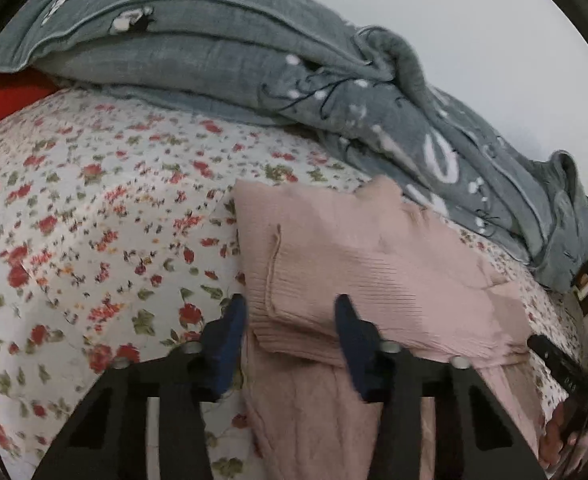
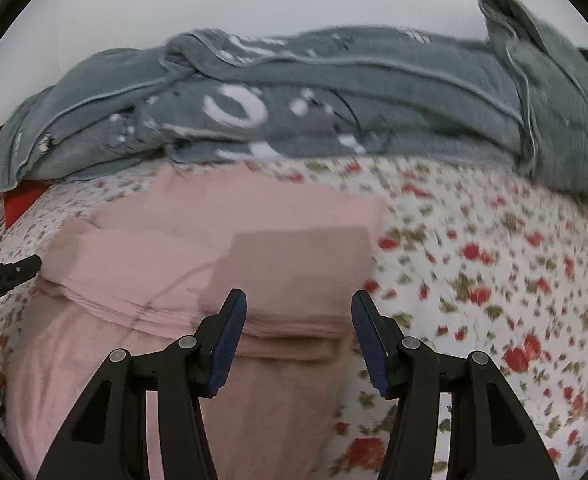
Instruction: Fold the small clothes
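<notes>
One pink garment (image 2: pixel 166 280), lengthwise toward camera

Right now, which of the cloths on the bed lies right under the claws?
The pink garment. It lies on the floral sheet just ahead of both claws; the grey blanket is heaped farther back.

Bed (image 2: pixel 494 264) covered in a white sheet printed with small red flowers. Lying flat on it, a pink ribbed garment (image 2: pixel 198 264), partly folded. Bunching along the far edge, a grey blanket (image 2: pixel 334 92) with white markings. Peeking from beneath the blanket's end, something red (image 1: pixel 10 100).
</notes>
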{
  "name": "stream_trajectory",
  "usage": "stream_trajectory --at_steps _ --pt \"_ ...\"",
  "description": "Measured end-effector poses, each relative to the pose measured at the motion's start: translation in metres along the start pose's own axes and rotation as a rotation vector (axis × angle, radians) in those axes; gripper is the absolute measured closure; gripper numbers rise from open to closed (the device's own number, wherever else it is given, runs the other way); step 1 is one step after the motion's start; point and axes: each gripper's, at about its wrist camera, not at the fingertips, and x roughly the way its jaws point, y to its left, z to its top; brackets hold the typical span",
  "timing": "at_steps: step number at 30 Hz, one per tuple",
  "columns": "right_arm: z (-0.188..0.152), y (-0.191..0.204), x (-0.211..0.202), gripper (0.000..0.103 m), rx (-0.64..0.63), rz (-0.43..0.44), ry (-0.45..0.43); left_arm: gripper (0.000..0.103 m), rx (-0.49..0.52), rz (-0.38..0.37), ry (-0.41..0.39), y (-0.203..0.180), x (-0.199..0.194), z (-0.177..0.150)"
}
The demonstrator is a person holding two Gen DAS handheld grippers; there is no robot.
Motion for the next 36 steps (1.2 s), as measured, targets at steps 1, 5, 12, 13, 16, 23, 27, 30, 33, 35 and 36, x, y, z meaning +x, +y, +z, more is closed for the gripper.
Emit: stream_trajectory --at_steps 1,5,12,13,16,23,27,30,33,35,36 --pt "-0.003 -0.008 0.006 0.049 0.037 0.023 0.015 0.071 0.000 -0.004 0.012 0.000 0.003 -0.001" --pt "-0.002 -0.019 0.024 0.053 0.105 0.088 0.073 0.085 0.029 0.012 -0.006 -0.007 0.004 0.000" --pt "-0.003 -0.011 -0.001 0.084 0.069 0.118 -0.054 0.087 0.051 0.055 -0.028 -0.010 -0.002 -0.002" --pt "-0.004 -0.011 0.010 0.084 0.073 0.090 -0.001 0.087 0.059 0.074 -0.011 -0.010 0.001 -0.004" --pt "-0.005 -0.017 0.025 0.082 0.102 0.078 0.072 0.079 0.103 0.121 0.007 -0.014 0.007 -0.010" --pt "-0.011 -0.023 0.013 0.061 0.131 0.079 0.049 0.046 0.107 0.155 0.000 -0.007 -0.001 -0.015" --pt "-0.015 -0.026 -0.011 0.061 0.135 0.103 -0.004 0.046 0.089 0.131 -0.005 0.001 -0.006 -0.016" --pt "-0.020 -0.021 -0.037 0.061 0.074 0.046 -0.077 0.046 0.089 0.130 -0.012 0.001 -0.008 -0.016" --pt "-0.032 -0.017 -0.059 0.061 0.044 0.006 -0.088 0.046 0.100 0.123 -0.035 -0.002 -0.013 -0.018" --pt "-0.045 -0.016 -0.073 0.061 0.042 -0.007 -0.088 0.047 0.112 0.114 -0.055 -0.005 -0.021 -0.021" --pt "-0.053 -0.016 -0.082 0.061 0.041 -0.026 -0.087 0.047 0.115 0.114 -0.063 -0.006 -0.025 -0.023"
